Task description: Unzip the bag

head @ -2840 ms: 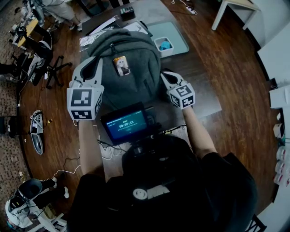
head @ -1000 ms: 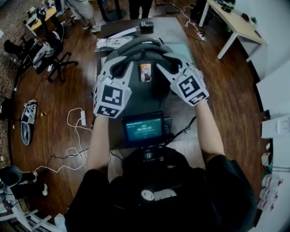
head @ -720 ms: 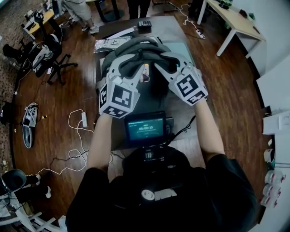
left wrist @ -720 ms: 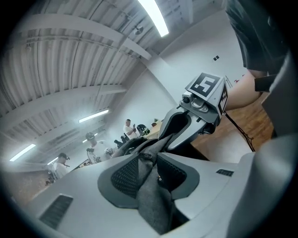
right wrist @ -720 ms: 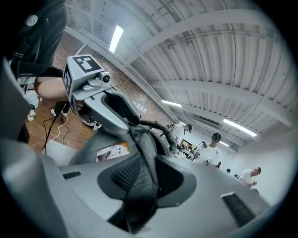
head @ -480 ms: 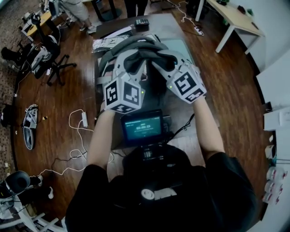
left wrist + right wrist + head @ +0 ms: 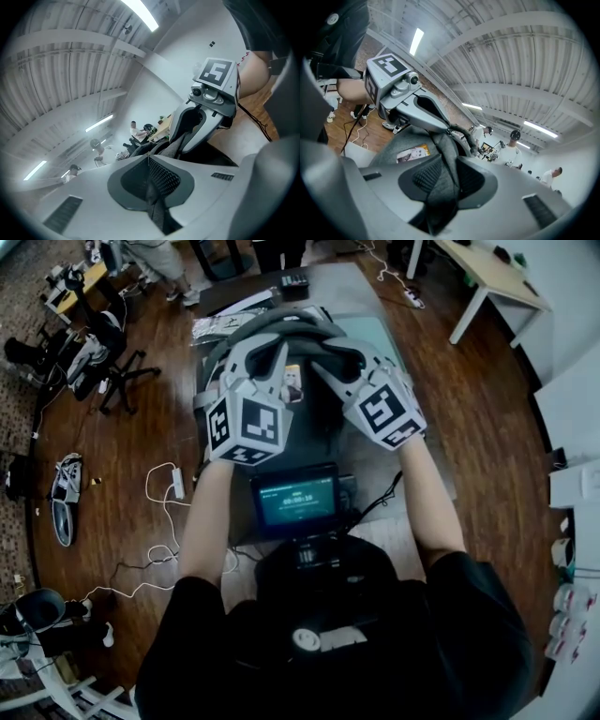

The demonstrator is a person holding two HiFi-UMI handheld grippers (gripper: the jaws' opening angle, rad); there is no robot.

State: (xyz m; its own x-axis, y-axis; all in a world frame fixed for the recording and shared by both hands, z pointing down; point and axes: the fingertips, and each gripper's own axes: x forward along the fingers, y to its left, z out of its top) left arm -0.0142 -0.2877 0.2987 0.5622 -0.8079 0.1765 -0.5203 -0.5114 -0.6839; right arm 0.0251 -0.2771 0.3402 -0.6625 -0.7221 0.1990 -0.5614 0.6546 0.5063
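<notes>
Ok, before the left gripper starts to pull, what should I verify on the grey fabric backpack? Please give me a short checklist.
1. Left gripper has a grip: ok. Its jaws have just been closing and now pinch a thin dark grey strip.
2. That strip is the zipper pull: cannot tell.
3. Right gripper steadies the grey fabric backpack: ok, it is shut on a thick fold of its cloth.
4. Backpack rests on the grey table: ok.
5. Grippers are clear of each other: ok, they are near each other at the bag's top but apart.
6. Zipper track is free along its path: cannot tell.
</notes>
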